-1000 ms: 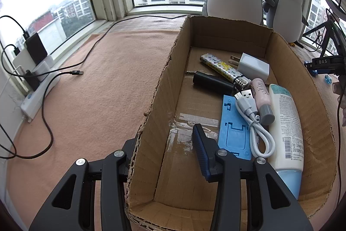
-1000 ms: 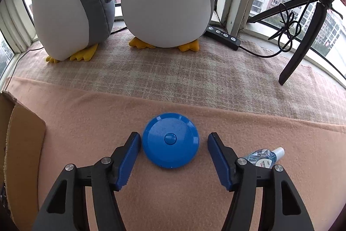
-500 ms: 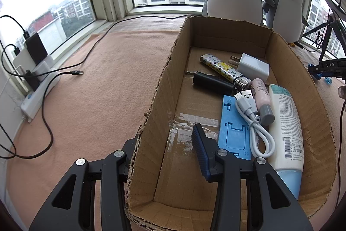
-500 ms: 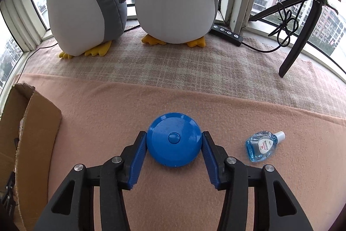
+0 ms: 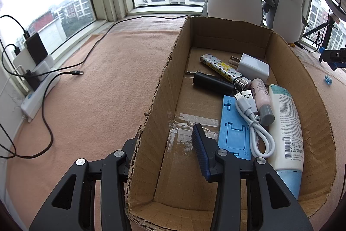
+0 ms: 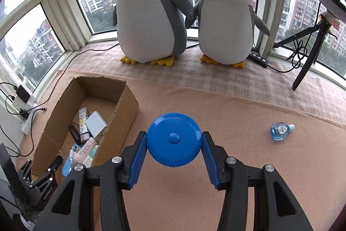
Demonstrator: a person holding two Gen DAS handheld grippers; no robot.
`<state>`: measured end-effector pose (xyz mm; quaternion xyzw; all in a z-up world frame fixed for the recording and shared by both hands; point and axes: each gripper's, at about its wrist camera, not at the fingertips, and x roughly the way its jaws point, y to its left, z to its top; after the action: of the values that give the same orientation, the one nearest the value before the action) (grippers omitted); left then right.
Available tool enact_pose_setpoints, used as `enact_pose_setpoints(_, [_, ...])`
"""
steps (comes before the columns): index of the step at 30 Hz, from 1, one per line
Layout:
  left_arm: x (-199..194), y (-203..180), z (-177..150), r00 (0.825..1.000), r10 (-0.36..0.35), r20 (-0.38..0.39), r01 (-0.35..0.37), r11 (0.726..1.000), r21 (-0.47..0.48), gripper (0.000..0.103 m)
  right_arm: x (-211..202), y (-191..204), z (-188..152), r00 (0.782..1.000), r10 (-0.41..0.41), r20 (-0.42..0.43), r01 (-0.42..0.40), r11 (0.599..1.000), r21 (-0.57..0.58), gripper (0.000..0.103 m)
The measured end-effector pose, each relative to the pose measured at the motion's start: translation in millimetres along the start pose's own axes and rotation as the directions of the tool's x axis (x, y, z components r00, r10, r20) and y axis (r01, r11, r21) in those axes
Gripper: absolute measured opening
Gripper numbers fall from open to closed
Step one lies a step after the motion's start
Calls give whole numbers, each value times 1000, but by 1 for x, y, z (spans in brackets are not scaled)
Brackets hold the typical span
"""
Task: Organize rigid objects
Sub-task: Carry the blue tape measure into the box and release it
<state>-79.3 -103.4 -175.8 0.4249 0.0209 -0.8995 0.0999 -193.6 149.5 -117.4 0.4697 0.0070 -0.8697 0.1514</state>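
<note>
Right gripper (image 6: 174, 145) clamping the blue disc (image 6: 174, 139) above the blanket, cardboard box (image 6: 124, 110) lying to its left, while the left gripper (image 5: 166, 149), jaws wide, is straddling that box's near-left wall.

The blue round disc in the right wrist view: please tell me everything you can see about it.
The blue disc is round, smooth and glossy, plastic by its look, with a small raised button at its centre. It faces the camera, clamped at its left and right edges by the right gripper's blue fingers, above the pink blanket, right of the cardboard box.
</note>
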Motion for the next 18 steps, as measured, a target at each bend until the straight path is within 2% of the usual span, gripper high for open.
enact_pose_setpoints(9, [0,0,0,1000,0,1,0,1000,0,42,-8,72,-1,997,79,14,-77,990,-114,46])
enact_pose_setpoints(18, [0,0,-1,1000,0,1,0,1000,0,42,1,114,-11,994,105,-7,-105,980,-168,46])
